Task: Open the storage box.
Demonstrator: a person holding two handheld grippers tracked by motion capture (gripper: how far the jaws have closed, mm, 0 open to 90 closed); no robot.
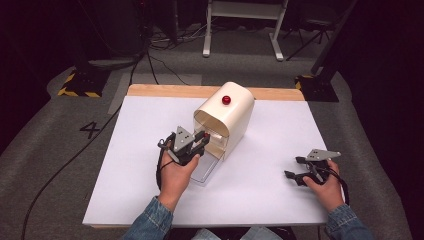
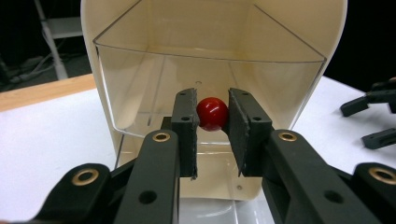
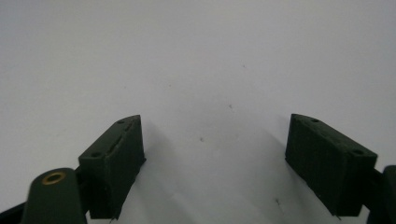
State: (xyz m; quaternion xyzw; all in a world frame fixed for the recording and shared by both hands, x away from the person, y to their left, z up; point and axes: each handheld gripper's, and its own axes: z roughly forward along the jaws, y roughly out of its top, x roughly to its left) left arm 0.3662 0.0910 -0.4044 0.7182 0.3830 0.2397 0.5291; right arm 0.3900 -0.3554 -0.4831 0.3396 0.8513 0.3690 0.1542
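On the white table [image 1: 125, 165], the left gripper [image 2: 212, 119] has its jaws clamped on the red knob [image 2: 212, 113] of the cream box's [image 1: 232, 112] clear drawer [image 2: 140, 84]; the right gripper [image 1: 296, 167], jaws apart, rests well away.

One cream bin [image 1: 231, 116], two red knobs [image 2: 212, 113] (one clamped), two hand-held grippers [image 1: 201, 141].

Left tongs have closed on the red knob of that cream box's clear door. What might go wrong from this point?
1. The left tongs pinch the red knob near the pad tips only; being round and glossy, it may slip out once pulled.
2. The right tongs rest open on the white table, away from the cream box, so a pull may drag the box rather than move the clear door.
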